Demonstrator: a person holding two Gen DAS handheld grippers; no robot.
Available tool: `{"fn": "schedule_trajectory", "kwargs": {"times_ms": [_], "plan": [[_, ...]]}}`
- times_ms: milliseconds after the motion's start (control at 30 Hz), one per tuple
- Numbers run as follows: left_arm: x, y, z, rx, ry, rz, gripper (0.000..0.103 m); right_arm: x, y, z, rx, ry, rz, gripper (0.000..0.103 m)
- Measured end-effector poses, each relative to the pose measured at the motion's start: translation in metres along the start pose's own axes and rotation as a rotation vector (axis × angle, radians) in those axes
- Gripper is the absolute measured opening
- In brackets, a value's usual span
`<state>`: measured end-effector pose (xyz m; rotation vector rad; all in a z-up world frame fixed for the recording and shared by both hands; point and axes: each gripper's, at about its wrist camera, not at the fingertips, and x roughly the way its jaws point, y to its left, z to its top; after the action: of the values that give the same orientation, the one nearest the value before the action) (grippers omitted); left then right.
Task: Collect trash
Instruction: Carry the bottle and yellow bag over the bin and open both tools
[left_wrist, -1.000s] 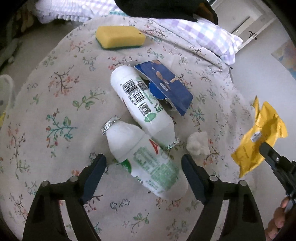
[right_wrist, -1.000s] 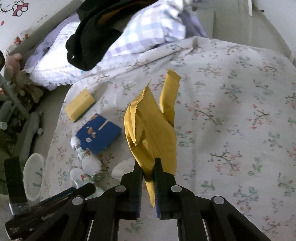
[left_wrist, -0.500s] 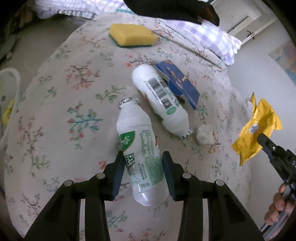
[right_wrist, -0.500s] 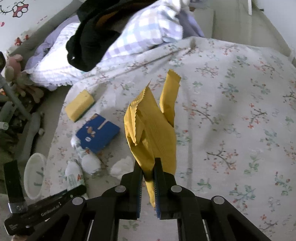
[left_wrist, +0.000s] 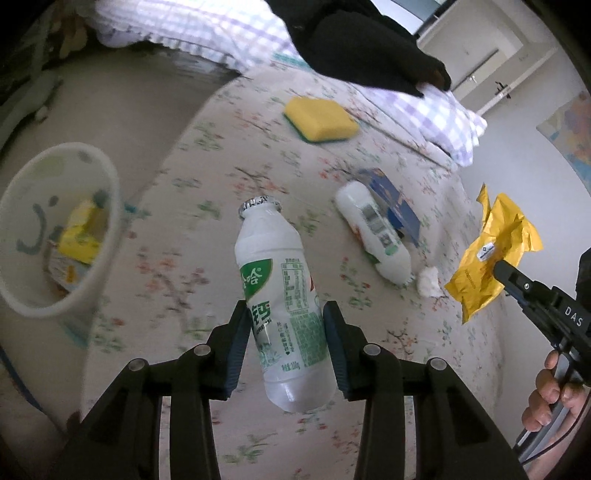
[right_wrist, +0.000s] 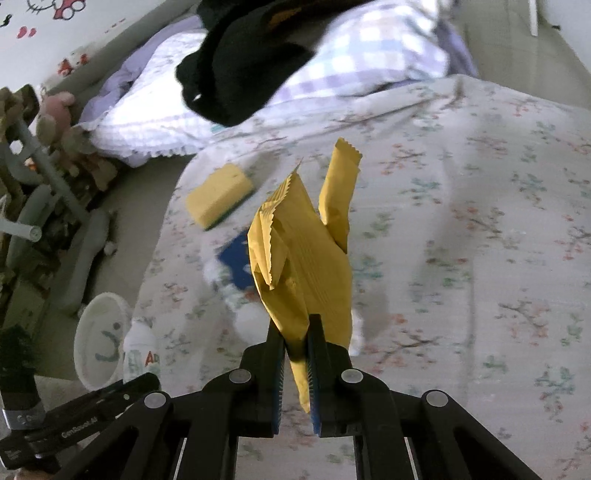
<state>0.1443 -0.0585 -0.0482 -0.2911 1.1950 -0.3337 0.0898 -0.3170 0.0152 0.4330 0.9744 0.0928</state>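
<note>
Gripping a white yogurt-drink bottle (left_wrist: 284, 295) around its lower body, my left gripper (left_wrist: 288, 325) has both pads pressed to the green label, foil-capped neck pointing away from me, the bottle lifted clear of the floral bedspread (left_wrist: 207, 258). My right gripper (right_wrist: 296, 354) is pinched tight on the bottom edge of a crumpled yellow snack wrapper (right_wrist: 299, 266), which stands up above the jaws. A white waste bin (left_wrist: 107, 206) sits on the floor off the bed's left edge with yellow packaging inside. On the bedspread lie a second white bottle (left_wrist: 373, 232) touching a blue carton (left_wrist: 395, 206), a wad of white tissue (left_wrist: 428, 282) just beside them, and a yellow sponge (left_wrist: 319, 119) farther back near the checked pillow (left_wrist: 436, 114).
</note>
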Motion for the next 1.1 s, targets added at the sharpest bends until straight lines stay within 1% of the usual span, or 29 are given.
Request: {"fn": "schedule_trajectory", "kwargs": {"times_ms": [167,300,433,567,700,867,933,967,1000,1033,1100], "plan": [[-0.02,0.034,0.006,-0.045,-0.031,0.021,0.042,0.018,0.036,0.002,-0.04,0.015,0.033,0.009],[-0.035,0.066,0.012,-0.079,-0.057,0.053,0.042,0.033,0.063,0.002,-0.06,0.032,0.071,0.009],[-0.044,0.102,0.018,-0.123,-0.073,0.088,0.042,0.053,0.096,0.003,-0.09,0.051,0.107,0.009],[-0.049,0.135,0.023,-0.163,-0.08,0.108,0.042,0.073,0.127,0.001,-0.118,0.071,0.139,0.009],[-0.049,0.158,0.028,-0.203,-0.073,0.107,0.042,0.092,0.159,-0.004,-0.153,0.095,0.168,0.009],[-0.05,0.175,0.036,-0.218,-0.088,0.114,0.043,0.11,0.188,-0.01,-0.194,0.113,0.199,0.009],[-0.051,0.18,0.039,-0.221,-0.083,0.141,0.048,0.117,0.199,-0.013,-0.21,0.119,0.218,0.009],[-0.052,0.181,0.038,-0.218,-0.074,0.154,0.06,0.12,0.204,-0.015,-0.213,0.123,0.228,0.009],[-0.053,0.184,0.038,-0.215,-0.07,0.185,0.075,0.122,0.208,-0.016,-0.214,0.126,0.235,0.009],[-0.056,0.186,0.037,-0.214,-0.082,0.216,0.079,0.126,0.213,-0.018,-0.215,0.13,0.247,0.009],[-0.064,0.192,0.035,-0.209,-0.103,0.269,0.081,0.132,0.221,-0.021,-0.214,0.139,0.265,0.009]]}}
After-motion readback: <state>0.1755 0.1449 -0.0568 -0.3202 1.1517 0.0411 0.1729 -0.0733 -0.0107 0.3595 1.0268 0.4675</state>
